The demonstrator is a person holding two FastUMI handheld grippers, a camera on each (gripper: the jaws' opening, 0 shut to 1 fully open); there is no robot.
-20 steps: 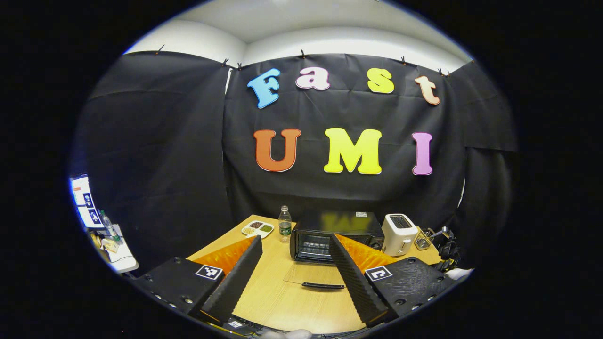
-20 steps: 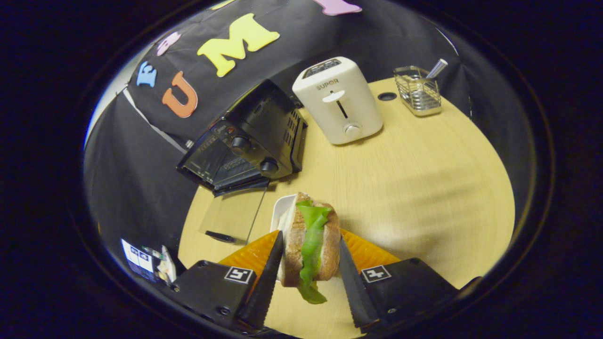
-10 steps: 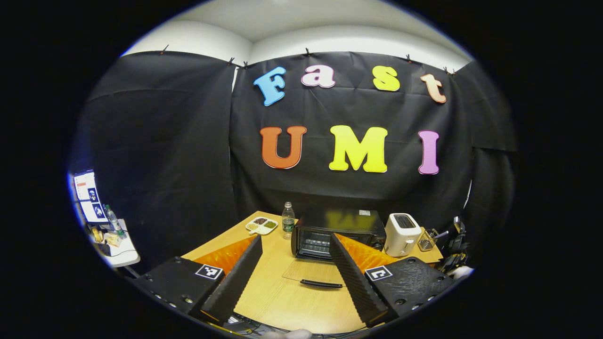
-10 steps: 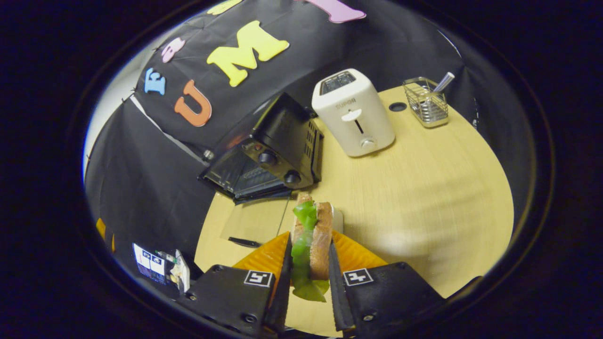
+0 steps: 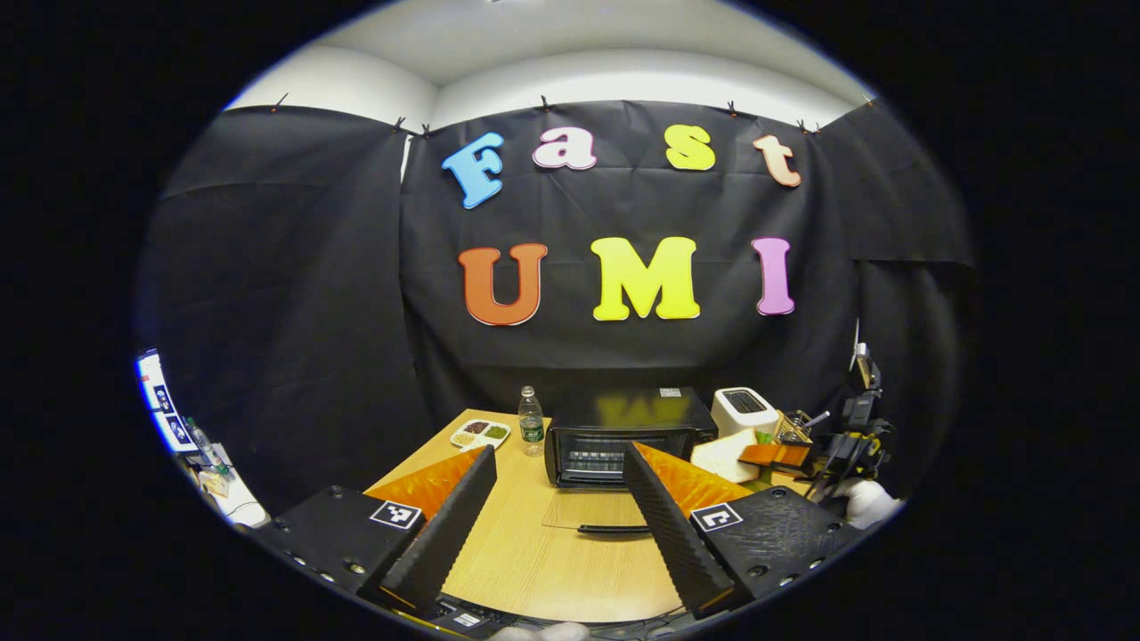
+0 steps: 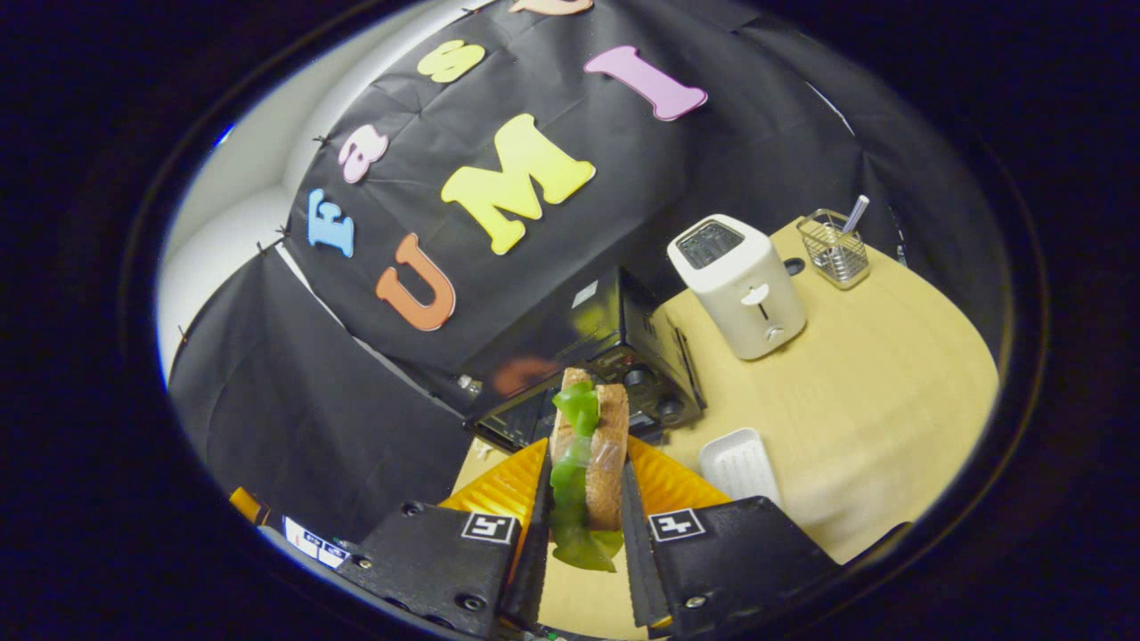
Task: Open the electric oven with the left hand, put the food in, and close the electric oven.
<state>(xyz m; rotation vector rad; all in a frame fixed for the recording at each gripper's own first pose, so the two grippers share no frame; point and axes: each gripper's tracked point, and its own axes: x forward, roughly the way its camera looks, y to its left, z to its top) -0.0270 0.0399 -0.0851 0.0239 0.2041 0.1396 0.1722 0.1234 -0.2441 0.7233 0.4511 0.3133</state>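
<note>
The black electric oven (image 5: 614,436) stands at the back of the wooden table (image 5: 534,570), its glass door folded down flat with the handle (image 5: 613,529) toward me. My left gripper (image 5: 559,454) hangs open well in front of it, nothing between its fingers. My right gripper (image 6: 583,458) is shut on a brown-bread sandwich (image 6: 590,445) with green lettuce, held upright above the table just in front of the oven (image 6: 579,356). In the left gripper view the sandwich (image 5: 726,454) and the right gripper (image 5: 775,454) appear to the right of the oven.
A white toaster (image 6: 739,285) and a wire basket (image 6: 833,249) stand right of the oven. An empty white plate (image 6: 739,463) lies under my right gripper. A water bottle (image 5: 532,418) and a divided dish (image 5: 479,434) sit left of the oven.
My right gripper has closed tighter on the sandwich, lifted it off the white plate and carried it up toward the oven. The left gripper has stayed open, drifting slightly.
</note>
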